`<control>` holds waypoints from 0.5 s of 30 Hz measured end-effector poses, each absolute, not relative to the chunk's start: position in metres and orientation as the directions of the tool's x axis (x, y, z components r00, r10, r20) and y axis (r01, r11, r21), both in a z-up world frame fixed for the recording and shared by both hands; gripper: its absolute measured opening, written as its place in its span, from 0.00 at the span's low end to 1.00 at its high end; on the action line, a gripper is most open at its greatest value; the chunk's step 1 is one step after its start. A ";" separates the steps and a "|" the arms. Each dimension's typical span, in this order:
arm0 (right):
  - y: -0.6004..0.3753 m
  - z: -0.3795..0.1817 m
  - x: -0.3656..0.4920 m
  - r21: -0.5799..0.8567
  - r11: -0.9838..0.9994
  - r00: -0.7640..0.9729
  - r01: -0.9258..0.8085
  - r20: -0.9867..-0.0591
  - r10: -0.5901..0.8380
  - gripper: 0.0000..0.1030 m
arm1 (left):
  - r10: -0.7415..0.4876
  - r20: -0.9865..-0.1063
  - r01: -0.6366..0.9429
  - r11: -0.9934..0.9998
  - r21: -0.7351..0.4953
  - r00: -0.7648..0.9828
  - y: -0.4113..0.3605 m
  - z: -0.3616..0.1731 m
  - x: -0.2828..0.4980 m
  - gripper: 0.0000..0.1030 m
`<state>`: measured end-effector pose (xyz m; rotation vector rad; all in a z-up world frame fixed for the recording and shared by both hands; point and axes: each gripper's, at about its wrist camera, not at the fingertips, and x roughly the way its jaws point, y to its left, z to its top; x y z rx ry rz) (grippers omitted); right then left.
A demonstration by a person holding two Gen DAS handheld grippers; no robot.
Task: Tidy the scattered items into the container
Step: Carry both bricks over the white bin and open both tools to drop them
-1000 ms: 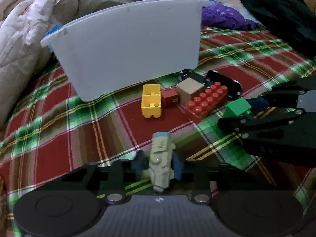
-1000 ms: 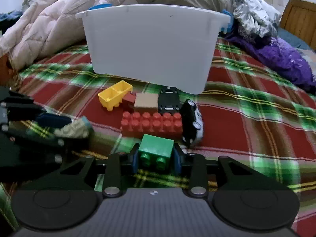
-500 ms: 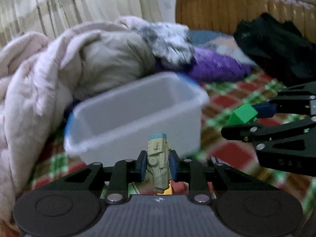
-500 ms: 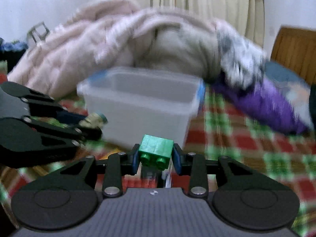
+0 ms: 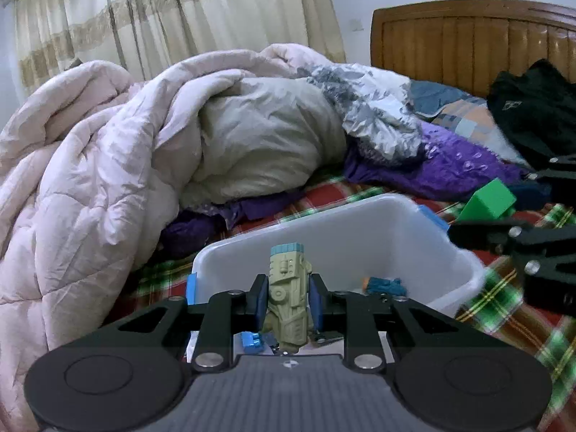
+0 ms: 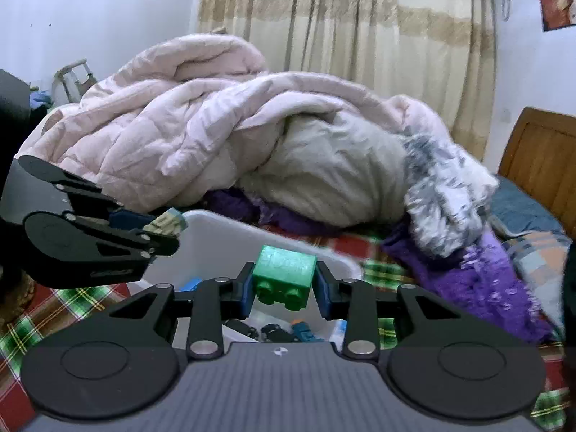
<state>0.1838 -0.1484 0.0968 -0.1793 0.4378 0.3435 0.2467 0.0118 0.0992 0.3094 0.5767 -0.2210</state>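
My left gripper (image 5: 288, 297) is shut on a tan robot figure with a blue top (image 5: 289, 288) and holds it over the near part of the white plastic bin (image 5: 360, 237). My right gripper (image 6: 284, 288) is shut on a green brick (image 6: 284, 277), also above the bin (image 6: 230, 237). The right gripper with its green brick (image 5: 489, 201) shows at the right of the left wrist view. The left gripper with the figure (image 6: 167, 221) shows at the left of the right wrist view. Small blue and dark toys (image 6: 288, 331) lie inside the bin.
A rumpled pink quilt (image 5: 90, 180) and a beige pillow (image 5: 259, 144) are heaped behind the bin. Purple cloth (image 5: 450, 169) and black clothing (image 5: 532, 115) lie to the right by a wooden headboard (image 5: 468, 43). The bed has a red and green plaid sheet (image 5: 504, 306).
Both grippers have risen from the plaid sheet with their toys and moved forward over the bin. The loose bricks on the sheet have dropped out of view.
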 end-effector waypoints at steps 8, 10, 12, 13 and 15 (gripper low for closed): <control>-0.128 0.071 0.216 -0.101 0.915 0.818 -0.391 -0.493 0.295 0.36 | -0.090 -0.582 0.277 0.930 0.241 0.808 0.010 0.070 0.273 0.26; -0.122 0.066 0.224 -0.114 0.913 0.811 -0.392 -0.510 0.285 0.36 | -0.082 -0.588 0.266 0.935 0.235 0.805 0.011 0.065 0.280 0.26; -0.117 0.062 0.231 -0.129 0.911 0.808 -0.392 -0.522 0.274 0.36 | -0.071 -0.589 0.243 0.945 0.219 0.805 0.014 0.060 0.287 0.26; -0.115 0.060 0.235 -0.135 0.911 0.809 -0.389 -0.524 0.268 0.36 | -0.066 -0.586 0.231 0.950 0.211 0.808 0.015 0.059 0.290 0.26; -0.112 0.057 0.241 -0.133 0.914 0.807 -0.382 -0.531 0.260 0.37 | -0.052 -0.576 0.208 0.956 0.208 0.816 0.016 0.057 0.292 0.26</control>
